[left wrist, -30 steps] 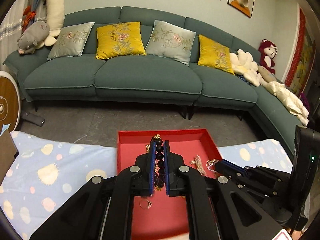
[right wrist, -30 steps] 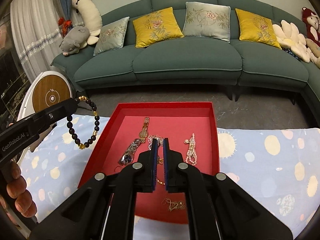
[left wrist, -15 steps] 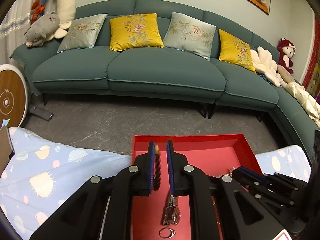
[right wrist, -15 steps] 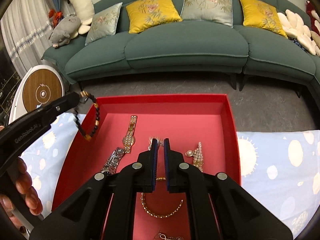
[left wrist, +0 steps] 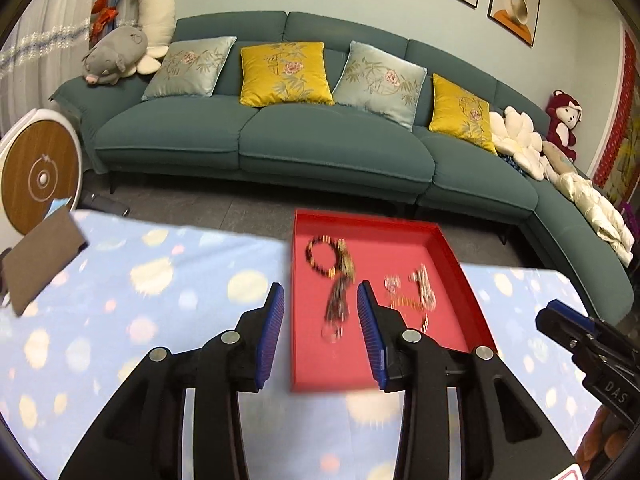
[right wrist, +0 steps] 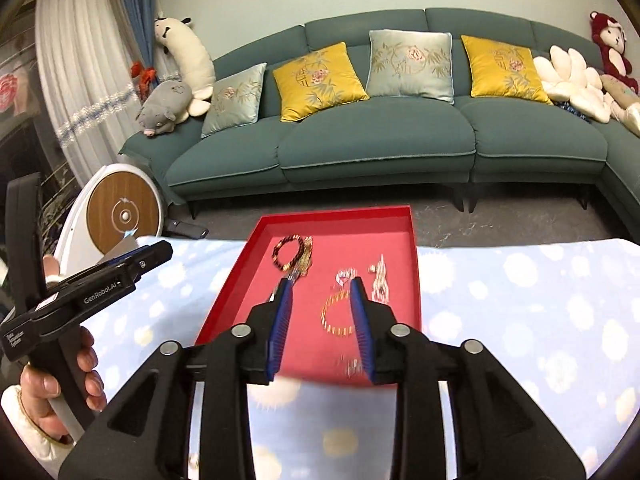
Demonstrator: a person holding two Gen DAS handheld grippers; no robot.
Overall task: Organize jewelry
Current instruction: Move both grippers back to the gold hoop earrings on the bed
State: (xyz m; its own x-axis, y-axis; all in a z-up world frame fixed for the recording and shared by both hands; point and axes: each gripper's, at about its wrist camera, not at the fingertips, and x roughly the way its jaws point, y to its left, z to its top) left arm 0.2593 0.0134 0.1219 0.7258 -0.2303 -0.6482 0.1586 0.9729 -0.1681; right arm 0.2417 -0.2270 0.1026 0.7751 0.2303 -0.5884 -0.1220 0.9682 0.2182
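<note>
Left wrist: left gripper [left wrist: 320, 300], ribbed blue pads on black arms, jaws spread, empty. Dark round-beaded bracelet [left wrist: 320, 257] lies in the shallow red rectangular tray [left wrist: 448, 256] at 12 o'clock, beyond the fingertips.

Right wrist: right gripper [right wrist: 320, 294] jaws apart, empty; gold chain [right wrist: 335, 316] between pads, bracelet at 11 o'clock.

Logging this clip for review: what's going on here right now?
A person is sorting jewelry into a red tray on a spotted tablecloth. Both the left hand-held gripper and the right hand-held gripper are open and hold nothing. The dark bead bracelet, watches, a gold chain and pearls lie inside.
</note>
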